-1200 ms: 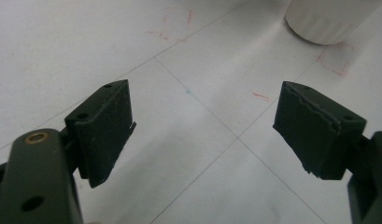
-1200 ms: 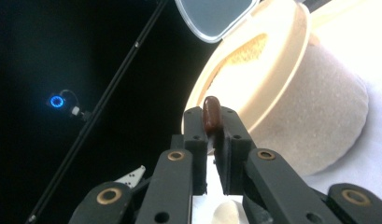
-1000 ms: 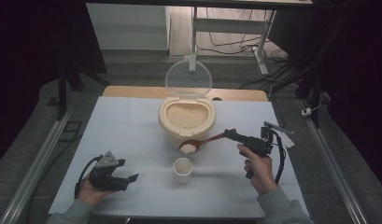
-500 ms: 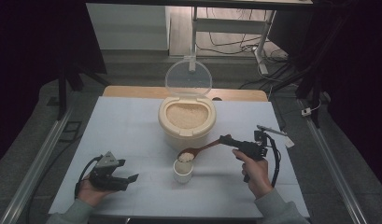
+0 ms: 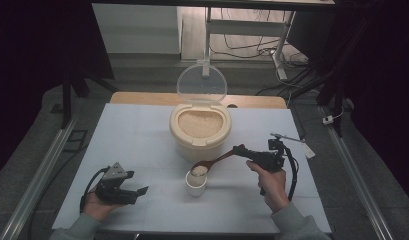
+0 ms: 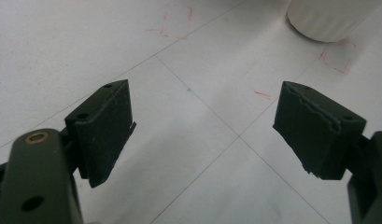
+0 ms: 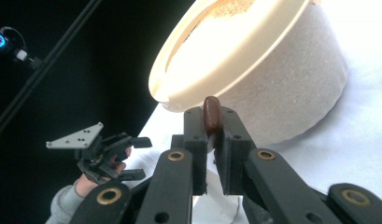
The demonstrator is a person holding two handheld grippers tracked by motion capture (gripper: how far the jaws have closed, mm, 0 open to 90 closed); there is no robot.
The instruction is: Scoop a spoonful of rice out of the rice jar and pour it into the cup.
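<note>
The right gripper (image 5: pixel 240 149) clamped the wooden spoon (image 5: pixel 208 165) to tip rice into the cup (image 5: pixel 195 185), while the left gripper (image 5: pixel 137 191) rested open-jawed.

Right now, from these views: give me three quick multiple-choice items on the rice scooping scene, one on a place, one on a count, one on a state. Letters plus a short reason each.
1. Where is the bowl of the wooden spoon?
A. over the small white cup
B. deep inside the rice container
C. flat on the table beside the left gripper

2. How many small cups stand on the white table?
A. one
B. two
C. three

3. How is the rice container's clear lid?
A. shut flat
B. flipped up, open
C. lying on the table

Answers:
1 A: in the high view the spoon's loaded bowl sits above the cup's mouth, held by the right gripper.
2 A: a single cup stands in front of the container.
3 B: the lid stands upright behind the exposed rice.
</note>
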